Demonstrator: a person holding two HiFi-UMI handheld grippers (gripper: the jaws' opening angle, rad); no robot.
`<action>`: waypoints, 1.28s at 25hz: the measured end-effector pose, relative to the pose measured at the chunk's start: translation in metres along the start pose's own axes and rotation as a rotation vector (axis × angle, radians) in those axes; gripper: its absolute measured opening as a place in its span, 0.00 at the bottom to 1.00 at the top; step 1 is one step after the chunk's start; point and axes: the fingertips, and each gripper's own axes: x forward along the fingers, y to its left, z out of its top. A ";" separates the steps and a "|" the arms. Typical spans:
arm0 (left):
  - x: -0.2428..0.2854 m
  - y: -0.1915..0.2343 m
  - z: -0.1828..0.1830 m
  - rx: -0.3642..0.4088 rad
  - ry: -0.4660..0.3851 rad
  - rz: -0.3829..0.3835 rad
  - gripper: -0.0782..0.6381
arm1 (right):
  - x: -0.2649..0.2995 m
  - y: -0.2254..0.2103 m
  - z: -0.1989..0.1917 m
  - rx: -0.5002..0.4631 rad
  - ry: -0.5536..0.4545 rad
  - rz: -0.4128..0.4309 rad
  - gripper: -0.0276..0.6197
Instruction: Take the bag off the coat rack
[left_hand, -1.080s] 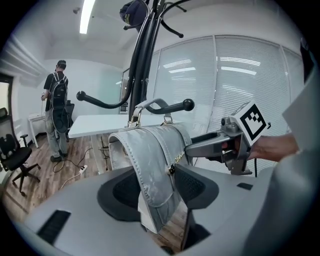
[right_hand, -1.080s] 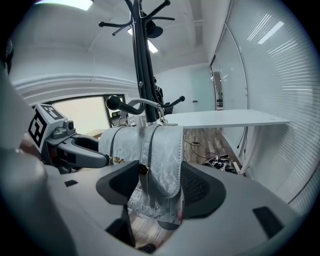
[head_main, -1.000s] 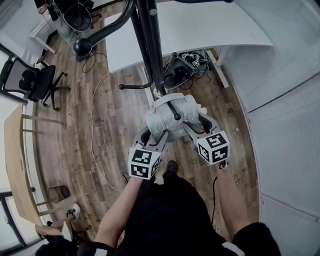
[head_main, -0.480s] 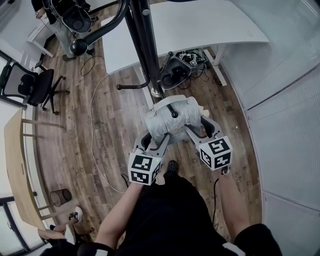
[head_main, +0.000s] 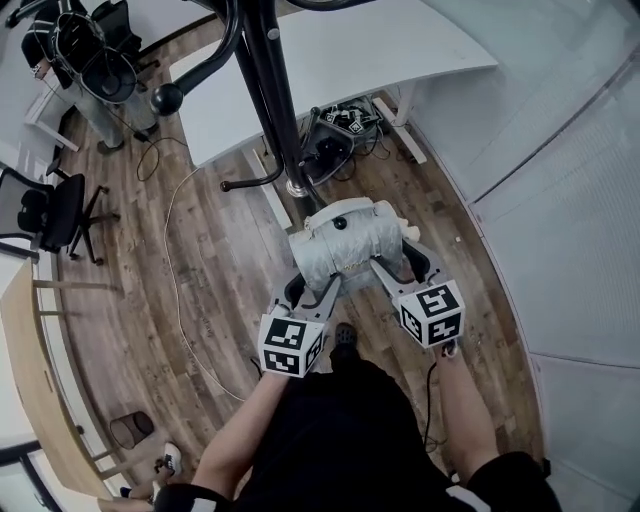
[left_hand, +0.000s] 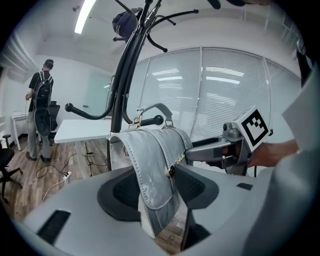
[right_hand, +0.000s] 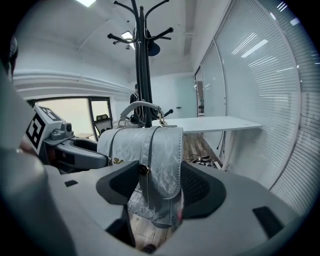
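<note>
A silver-grey handbag (head_main: 345, 245) hangs low on the black coat rack (head_main: 265, 90), its curved handle (left_hand: 152, 107) looped over a knobbed peg (left_hand: 158, 120). My left gripper (head_main: 312, 288) is shut on the bag's left end and my right gripper (head_main: 400, 262) on its right end. In the left gripper view the bag's flap (left_hand: 150, 160) fills the gap between the pads. The right gripper view shows the other end of the bag (right_hand: 157, 150) clamped the same way. The rack's pole (right_hand: 142, 65) rises just behind the bag.
A white desk (head_main: 350, 60) stands behind the rack, with cables and a power box (head_main: 335, 135) under it. Blinds and a glass wall (head_main: 560, 200) close the right side. An office chair (head_main: 50, 210) and a long floor cable (head_main: 175, 280) lie left. A person (left_hand: 40, 110) stands far left.
The bag, held in both grippers, has drawn slightly back toward me. The peg's knob now sits nearer the bag's far edge. The head view has shifted.
</note>
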 end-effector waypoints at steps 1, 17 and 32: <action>-0.002 -0.003 -0.001 0.004 0.003 -0.015 0.41 | -0.005 0.001 -0.002 0.008 0.000 -0.016 0.47; -0.054 0.000 -0.009 0.080 0.026 -0.193 0.41 | -0.041 0.060 -0.018 0.119 -0.034 -0.184 0.47; -0.117 0.041 0.018 0.077 -0.056 -0.215 0.43 | -0.048 0.136 0.020 0.112 -0.098 -0.300 0.47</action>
